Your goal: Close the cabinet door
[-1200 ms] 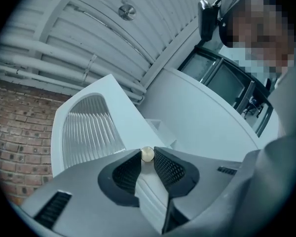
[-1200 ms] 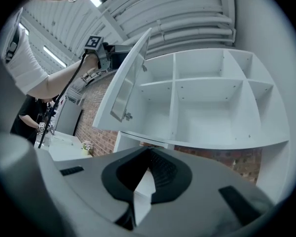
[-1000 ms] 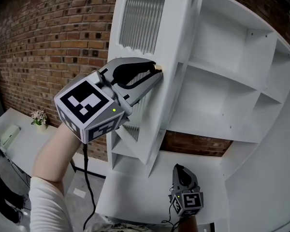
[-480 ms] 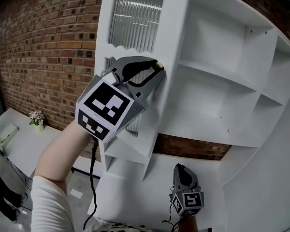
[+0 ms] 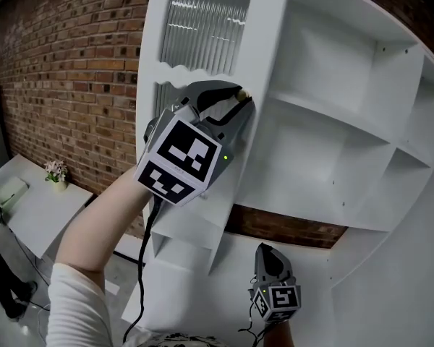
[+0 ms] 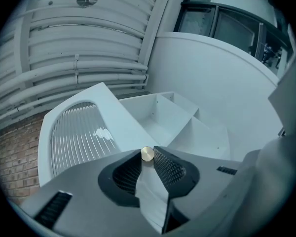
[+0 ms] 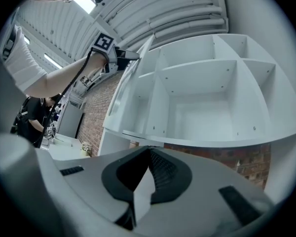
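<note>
White cabinet door with ribbed glass pane [image 5: 202, 27] ajar before white shelf cabinet [image 5: 333, 121]; left gripper [image 5: 237, 100] fingers clamp small round brass knob [image 6: 147, 154]; right gripper [image 5: 265, 251] low, fingers together, holding nothing; red brick wall [image 5: 72, 63] behind; forearm hides door's lower part.

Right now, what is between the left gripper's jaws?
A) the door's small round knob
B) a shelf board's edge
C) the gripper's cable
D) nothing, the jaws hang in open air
A: in the left gripper view, the left gripper has both jaw tips closed on the brass knob at the edge of the cabinet door.
</note>
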